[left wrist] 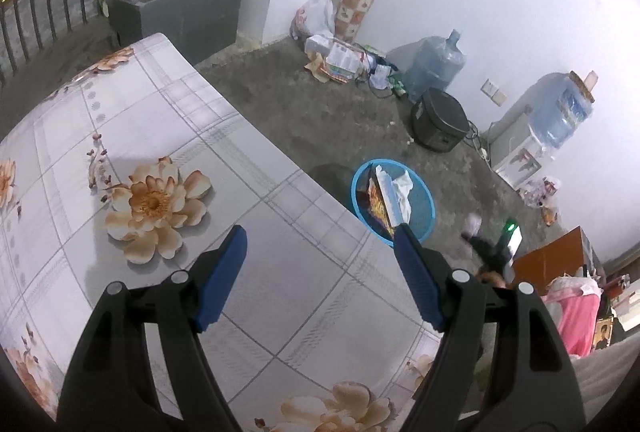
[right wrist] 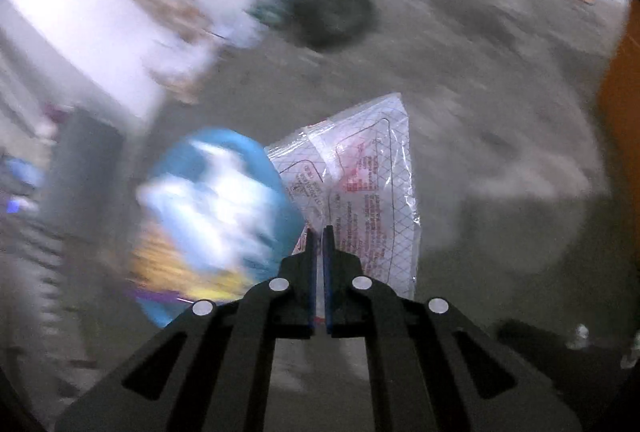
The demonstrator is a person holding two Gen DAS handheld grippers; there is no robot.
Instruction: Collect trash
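Observation:
My right gripper is shut on a clear plastic wrapper with red print, which stands up from the fingertips above the concrete floor. Just left of the wrapper, blurred by motion, lies the blue trash basket holding white paper and a yellow-orange pack. In the left wrist view the same blue basket sits on the floor past the table's edge, with crumpled white paper and a flame-printed pack inside. My left gripper hangs open over the flowered tablecloth, nothing between its blue pads.
A black cooker and water jugs stand on the floor by the white wall. A litter pile lies at a tiled column. A grey cabinet with bottles is at the back left. A brown box and pink bag sit right.

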